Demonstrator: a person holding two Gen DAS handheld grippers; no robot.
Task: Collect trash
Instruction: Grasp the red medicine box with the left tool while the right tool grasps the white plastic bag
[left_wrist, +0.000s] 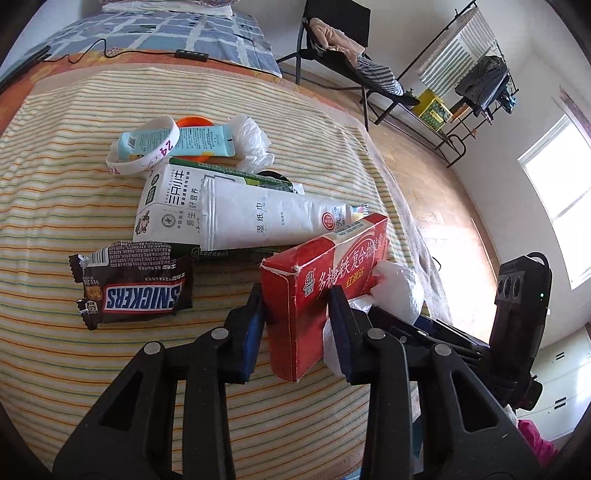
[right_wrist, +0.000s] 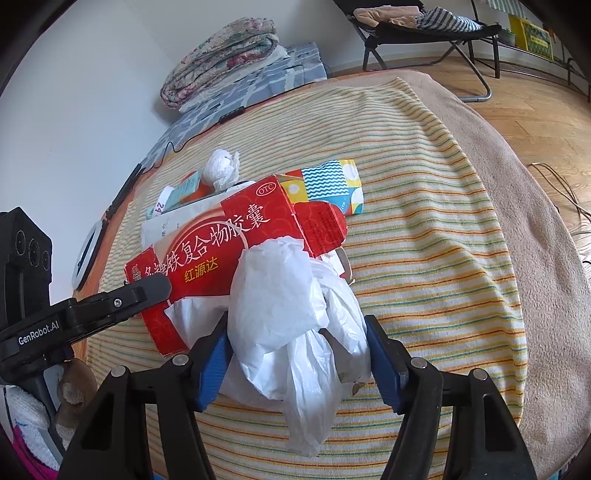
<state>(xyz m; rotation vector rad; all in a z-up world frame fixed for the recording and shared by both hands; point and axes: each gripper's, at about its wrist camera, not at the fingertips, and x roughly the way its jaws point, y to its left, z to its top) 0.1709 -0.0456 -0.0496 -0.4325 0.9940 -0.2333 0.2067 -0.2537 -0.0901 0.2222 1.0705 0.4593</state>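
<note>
- Here the left gripper reaches low over the striped bed cover, jaws clamped on the red medicine box — tilted, one end raised.
- The right gripper holds a white plastic bag, which touches the box.
- Nearby: Snickers wrapper, milk carton, wet-wipe pack.
- Box print reads "OTC".
</note>
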